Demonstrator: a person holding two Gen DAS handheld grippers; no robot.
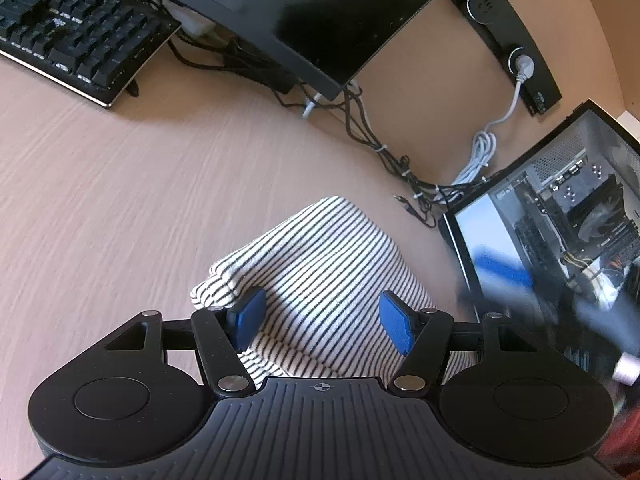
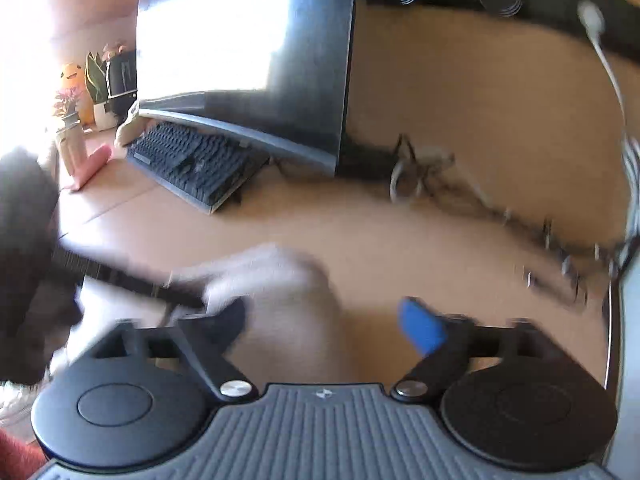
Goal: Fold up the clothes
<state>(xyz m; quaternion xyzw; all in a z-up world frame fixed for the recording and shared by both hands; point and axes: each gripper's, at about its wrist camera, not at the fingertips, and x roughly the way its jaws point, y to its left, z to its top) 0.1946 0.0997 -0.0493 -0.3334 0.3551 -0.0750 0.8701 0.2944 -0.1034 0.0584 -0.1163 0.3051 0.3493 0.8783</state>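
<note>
Your left gripper (image 1: 322, 320) hangs over the folded striped garment (image 1: 320, 264) on the table (image 1: 120, 184), jaws wide and empty — your right gripper (image 2: 332, 320), blurred, gapes empty too.

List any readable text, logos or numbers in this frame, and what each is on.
No words or numbers can be read.
Keyboard: key legends and a small pale logo, too small to read.
Black wall strip: faint white marking, illegible.
Left tongs body: a crosshair mark only, no text.
Right wrist view: too blurred to read.
</note>
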